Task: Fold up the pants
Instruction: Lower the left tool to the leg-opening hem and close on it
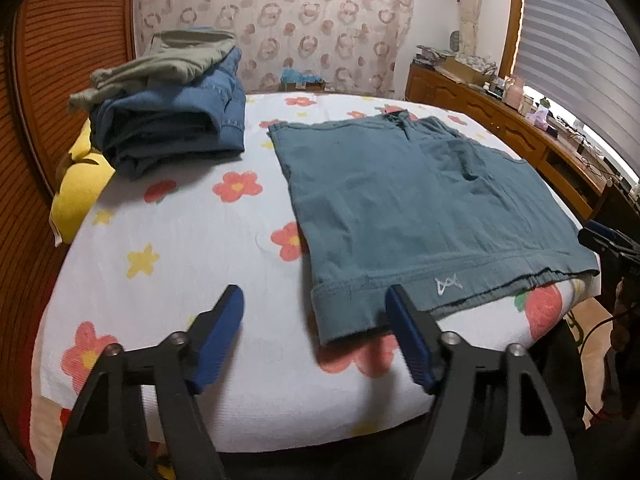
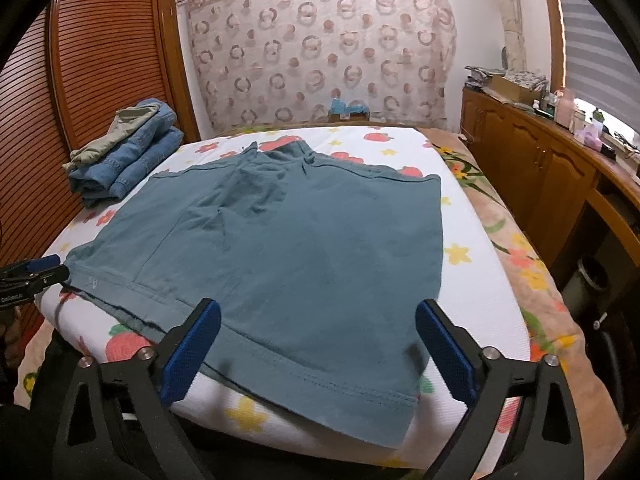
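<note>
Teal pants (image 1: pixel 404 200) lie flat on the flowered bed, hem toward me, and fill the middle of the right wrist view (image 2: pixel 288 240). My left gripper (image 1: pixel 316 298) is open above the near left hem corner, holding nothing. It also shows at the left edge of the right wrist view (image 2: pixel 40 270). My right gripper (image 2: pixel 318 312) is open over the near right hem, holding nothing. Part of it shows at the right edge of the left wrist view (image 1: pixel 608 244).
A stack of folded jeans with a grey-green garment on top (image 1: pixel 172 116) sits at the bed's far left (image 2: pixel 124 152). A yellow pillow (image 1: pixel 80 192) lies beside it. A wooden cabinet (image 2: pixel 532 160) runs along the right. Slatted wardrobe doors (image 2: pixel 100 60) stand left.
</note>
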A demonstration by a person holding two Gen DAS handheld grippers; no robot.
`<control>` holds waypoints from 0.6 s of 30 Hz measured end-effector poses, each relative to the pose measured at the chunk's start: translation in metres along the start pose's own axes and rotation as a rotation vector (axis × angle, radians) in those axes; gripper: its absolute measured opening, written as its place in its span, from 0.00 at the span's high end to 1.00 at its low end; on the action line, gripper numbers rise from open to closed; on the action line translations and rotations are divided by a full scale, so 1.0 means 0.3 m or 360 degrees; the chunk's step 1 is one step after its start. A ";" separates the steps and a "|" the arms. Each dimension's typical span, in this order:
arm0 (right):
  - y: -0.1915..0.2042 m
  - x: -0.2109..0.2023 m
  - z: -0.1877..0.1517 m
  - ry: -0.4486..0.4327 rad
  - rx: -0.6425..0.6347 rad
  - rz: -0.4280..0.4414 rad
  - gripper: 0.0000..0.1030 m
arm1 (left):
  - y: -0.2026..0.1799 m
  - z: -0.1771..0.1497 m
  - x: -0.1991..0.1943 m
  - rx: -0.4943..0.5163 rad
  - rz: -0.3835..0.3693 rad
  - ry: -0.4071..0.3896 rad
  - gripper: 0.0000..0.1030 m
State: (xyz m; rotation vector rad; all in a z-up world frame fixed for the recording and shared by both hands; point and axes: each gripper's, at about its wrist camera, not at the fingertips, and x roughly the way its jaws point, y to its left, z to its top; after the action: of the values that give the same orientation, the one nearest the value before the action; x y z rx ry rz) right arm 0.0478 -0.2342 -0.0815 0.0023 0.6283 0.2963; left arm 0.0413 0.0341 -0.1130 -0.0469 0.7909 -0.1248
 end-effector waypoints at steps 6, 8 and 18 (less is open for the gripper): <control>-0.060 0.003 -0.036 0.0024 -0.0010 0.0011 0.31 | -0.002 -0.020 0.010 0.0014 0.0014 0.0021 0.39; -0.065 0.023 -0.028 0.0028 -0.0019 0.0021 0.35 | -0.005 -0.018 0.011 0.0021 0.0008 0.0018 0.46; -0.060 0.042 -0.008 0.0033 -0.0023 0.0040 0.35 | -0.040 0.014 -0.010 0.0042 -0.0121 -0.0012 0.88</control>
State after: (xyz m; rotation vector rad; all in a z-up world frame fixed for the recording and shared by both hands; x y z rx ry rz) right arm 0.0609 -0.2483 -0.0923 -0.0070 0.6469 0.3255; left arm 0.0411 0.0225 -0.1068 -0.0526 0.7802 -0.2069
